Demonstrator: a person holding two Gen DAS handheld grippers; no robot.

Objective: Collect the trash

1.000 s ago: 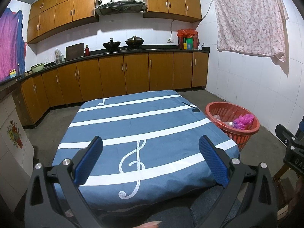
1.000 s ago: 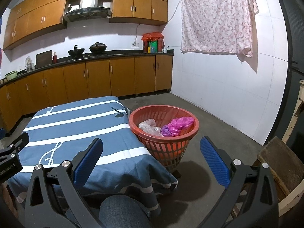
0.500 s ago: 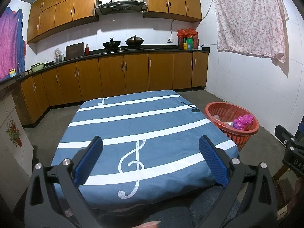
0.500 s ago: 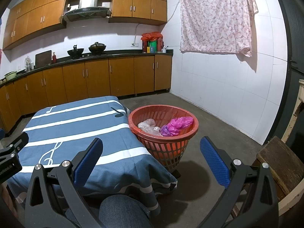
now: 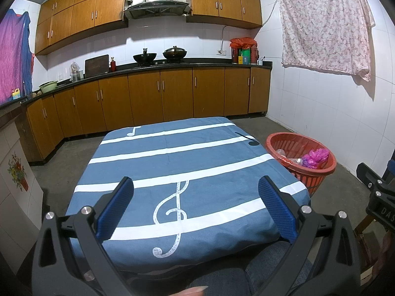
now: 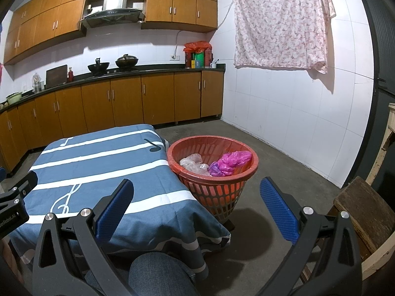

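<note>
Left wrist view is showing the left gripper (image 5: 196, 197) hanging spread wide and empty over the blue striped tablecloth (image 5: 172, 162). The right gripper (image 6: 196, 198) is likewise gaping, gripping nothing. Just beside the table, the red basket (image 6: 197, 174) is holding pink (image 6: 232, 161) and clear plastic bags (image 6: 192, 162).

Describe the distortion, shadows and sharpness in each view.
Left wrist view: fisheye bends the countertop, corners vignette black, the floral cloth casts a hard wall shadow. Right wrist view: same bowing, basket sharp, dark shadow under it.
</note>
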